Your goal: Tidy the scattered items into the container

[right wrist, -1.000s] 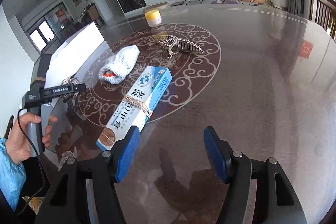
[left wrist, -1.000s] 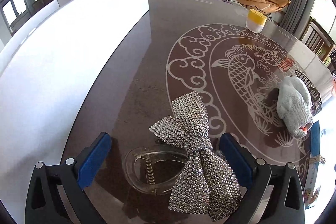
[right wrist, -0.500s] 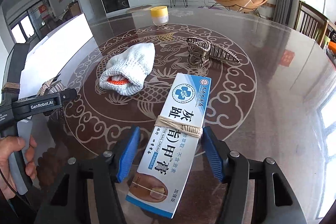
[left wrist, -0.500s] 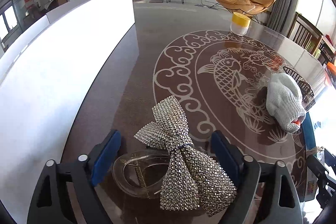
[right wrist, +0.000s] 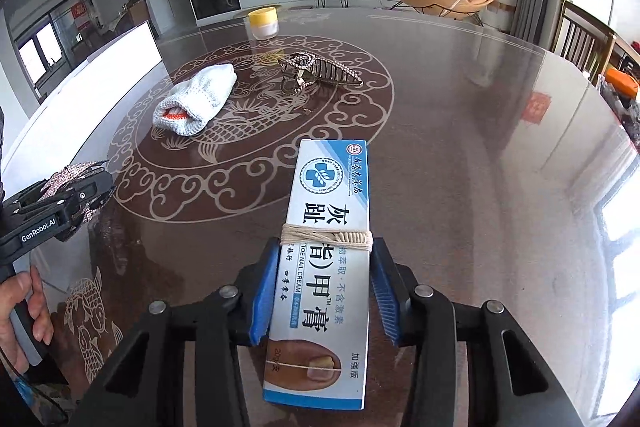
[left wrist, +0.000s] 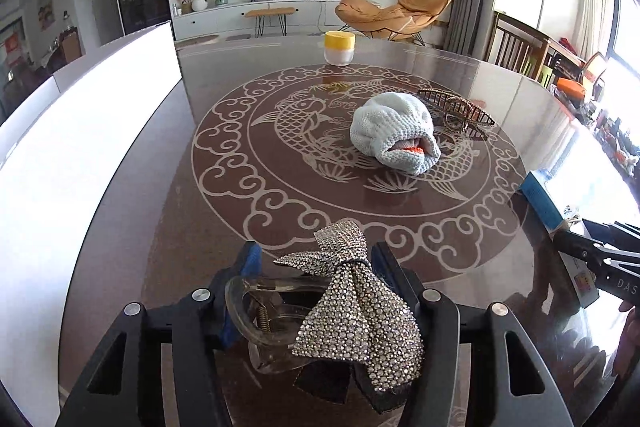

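Observation:
A clear hair clip with a rhinestone bow (left wrist: 352,303) sits between the blue pads of my left gripper (left wrist: 316,253). Its jaws are still closing and grip it just above the table. My right gripper (right wrist: 326,247) is closing too, pads against the sides of a blue-and-white cream box (right wrist: 328,219) bound with a rubber band. The left gripper (right wrist: 92,187) with the bow shows at the left edge of the right wrist view. A white container (left wrist: 80,147) runs along the table's left side.
On the brown glass table (left wrist: 160,227) lie a pale knitted glove (left wrist: 392,135), a metal hair claw (left wrist: 456,111) and a yellow-lidded jar (left wrist: 340,47). A hand (right wrist: 24,311) holds the left gripper's handle. Chairs stand beyond the far right edge.
Both pairs of jaws have narrowed. The left ones closed round the bow clip and swung right. The right gripper moved over the cream box, which now lies between its pads.

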`<state>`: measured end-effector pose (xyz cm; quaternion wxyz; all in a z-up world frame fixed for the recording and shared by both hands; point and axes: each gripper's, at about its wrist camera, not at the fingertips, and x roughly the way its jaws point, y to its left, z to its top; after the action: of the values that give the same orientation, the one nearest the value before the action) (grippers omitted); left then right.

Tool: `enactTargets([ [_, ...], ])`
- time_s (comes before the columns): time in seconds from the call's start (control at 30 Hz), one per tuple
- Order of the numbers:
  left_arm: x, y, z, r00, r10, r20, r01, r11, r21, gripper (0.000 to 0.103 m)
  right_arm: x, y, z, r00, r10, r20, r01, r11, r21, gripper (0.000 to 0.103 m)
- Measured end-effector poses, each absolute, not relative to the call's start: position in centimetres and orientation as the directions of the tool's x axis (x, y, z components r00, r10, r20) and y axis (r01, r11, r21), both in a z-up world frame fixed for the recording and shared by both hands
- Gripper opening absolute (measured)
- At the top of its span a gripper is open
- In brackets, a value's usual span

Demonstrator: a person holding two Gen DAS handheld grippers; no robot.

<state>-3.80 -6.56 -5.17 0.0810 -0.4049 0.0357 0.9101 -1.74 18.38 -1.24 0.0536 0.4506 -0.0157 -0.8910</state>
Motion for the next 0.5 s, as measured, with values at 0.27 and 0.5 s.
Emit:
enactTargets([
  [0.27, -4.49, -7.0, -5.8, -0.635, 0.073, -0.769, -0.142, -0.99, 0.023, 0.057, -1.86, 18.22, -1.12, -0.591, -0.095, -0.801, 0.072, -0.995, 0.065, 0.045],
  [0.5, -4.69, -7.17, -6.19, -0.616, 0.062, -0.785, -0.13, -0.991, 0.024, 0.051, -1.62, 17.77, -1.2, -0.6, -0.081, -0.796, 0.066, -0.997, 0.051, 0.045],
])
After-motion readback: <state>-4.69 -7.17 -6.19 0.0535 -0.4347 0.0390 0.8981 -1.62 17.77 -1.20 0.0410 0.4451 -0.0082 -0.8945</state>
